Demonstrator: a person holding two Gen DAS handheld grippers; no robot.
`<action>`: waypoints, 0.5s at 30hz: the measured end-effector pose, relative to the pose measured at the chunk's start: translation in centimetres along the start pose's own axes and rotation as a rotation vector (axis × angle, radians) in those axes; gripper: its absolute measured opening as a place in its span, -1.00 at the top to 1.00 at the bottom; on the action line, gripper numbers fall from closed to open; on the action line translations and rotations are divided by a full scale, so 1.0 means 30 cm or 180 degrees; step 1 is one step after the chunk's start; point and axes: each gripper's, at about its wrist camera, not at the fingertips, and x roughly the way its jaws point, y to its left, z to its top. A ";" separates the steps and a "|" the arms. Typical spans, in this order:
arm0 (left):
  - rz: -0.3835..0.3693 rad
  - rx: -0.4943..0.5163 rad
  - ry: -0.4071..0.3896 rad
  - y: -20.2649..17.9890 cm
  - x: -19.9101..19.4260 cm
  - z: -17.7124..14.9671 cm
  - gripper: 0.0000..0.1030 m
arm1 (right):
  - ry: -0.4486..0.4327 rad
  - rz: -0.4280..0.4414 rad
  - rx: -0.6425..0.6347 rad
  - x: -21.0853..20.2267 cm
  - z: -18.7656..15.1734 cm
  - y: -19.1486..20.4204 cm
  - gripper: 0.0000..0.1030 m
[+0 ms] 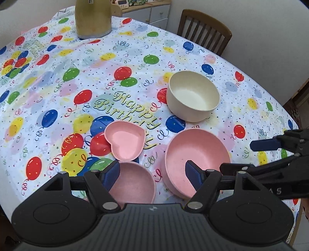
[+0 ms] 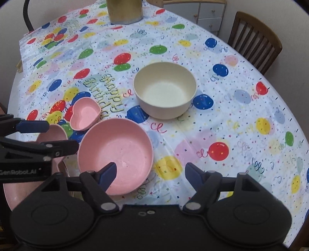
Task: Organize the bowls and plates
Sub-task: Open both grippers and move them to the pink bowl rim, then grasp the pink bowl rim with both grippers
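Bowls sit grouped on a table under a balloon-print "Happy Birthday" tablecloth (image 1: 58, 81): cream bowl (image 1: 192, 95) farthest, large pink bowl (image 1: 197, 154), small pink bowl (image 1: 133, 183) and pink heart dish (image 1: 125, 142) nearer. Left gripper (image 1: 152, 174) and right gripper (image 2: 150, 174) hover above with jaws apart, gripping nothing. Tan container (image 1: 92, 18) stands at the far edge; wooden chair (image 1: 204, 31) and white drawers (image 1: 154, 14) behind.

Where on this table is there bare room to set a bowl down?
Free: the tablecloth right of the cream bowl and large pink bowl, and the stretch between the cream bowl and the gold container. Crowded: around the heart dish and small pink bowl.
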 end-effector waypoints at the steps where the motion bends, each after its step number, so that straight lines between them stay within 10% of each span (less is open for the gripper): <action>1: 0.0002 0.0000 0.0009 -0.002 0.011 0.002 -0.43 | 0.0024 0.0002 -0.0005 0.008 0.000 0.002 -0.39; 15: 0.0002 0.0114 0.0108 -0.042 0.057 0.013 -0.18 | 0.0185 0.0126 0.0096 0.067 0.001 -0.009 0.24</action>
